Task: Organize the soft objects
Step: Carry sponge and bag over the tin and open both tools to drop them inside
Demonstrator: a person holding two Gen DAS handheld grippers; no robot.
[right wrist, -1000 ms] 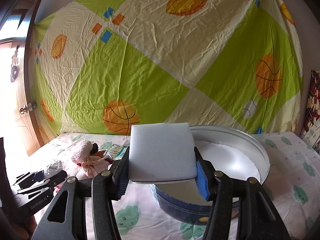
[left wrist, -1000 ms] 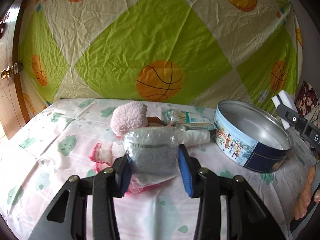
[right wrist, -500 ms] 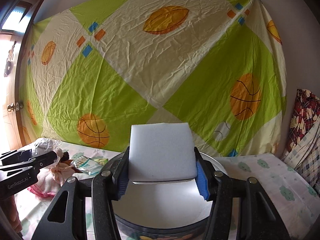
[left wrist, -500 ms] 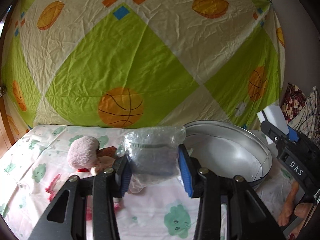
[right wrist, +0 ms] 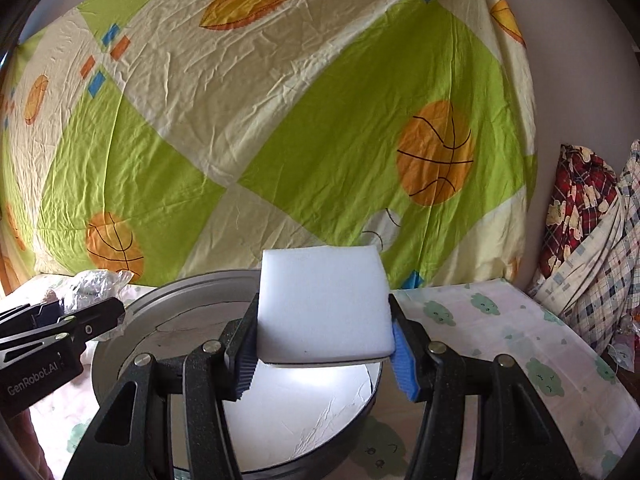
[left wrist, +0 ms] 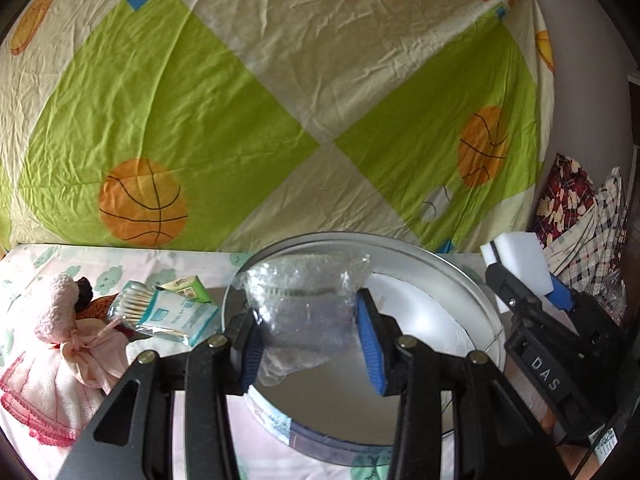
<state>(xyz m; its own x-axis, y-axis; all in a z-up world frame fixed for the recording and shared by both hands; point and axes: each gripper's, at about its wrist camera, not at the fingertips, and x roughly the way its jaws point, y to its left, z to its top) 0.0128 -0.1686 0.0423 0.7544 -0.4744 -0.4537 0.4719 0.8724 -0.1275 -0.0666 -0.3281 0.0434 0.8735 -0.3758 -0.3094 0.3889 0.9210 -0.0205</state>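
Observation:
My left gripper (left wrist: 310,344) is shut on a clear bubble-wrap bundle (left wrist: 306,312) and holds it above the round metal tin (left wrist: 472,292). My right gripper (right wrist: 324,354) is shut on a white sponge block (right wrist: 322,306) and holds it over the same tin (right wrist: 132,320). The right gripper shows at the right edge of the left wrist view (left wrist: 528,280) with the sponge (left wrist: 516,252). The left gripper shows at the left edge of the right wrist view (right wrist: 80,312). The tin's inside is bare metal with white lining.
A pink plush doll (left wrist: 60,328), a cotton-swab pack (left wrist: 164,314) and a green packet (left wrist: 188,283) lie on the bed left of the tin. A basketball-print sheet (left wrist: 280,100) hangs behind. Plaid fabric (right wrist: 588,248) is piled at the right.
Both grippers rose and moved over the tin. My left gripper carried the bubble wrap rightward from beside the doll; my right gripper carried the sponge forward above the tin's rim.

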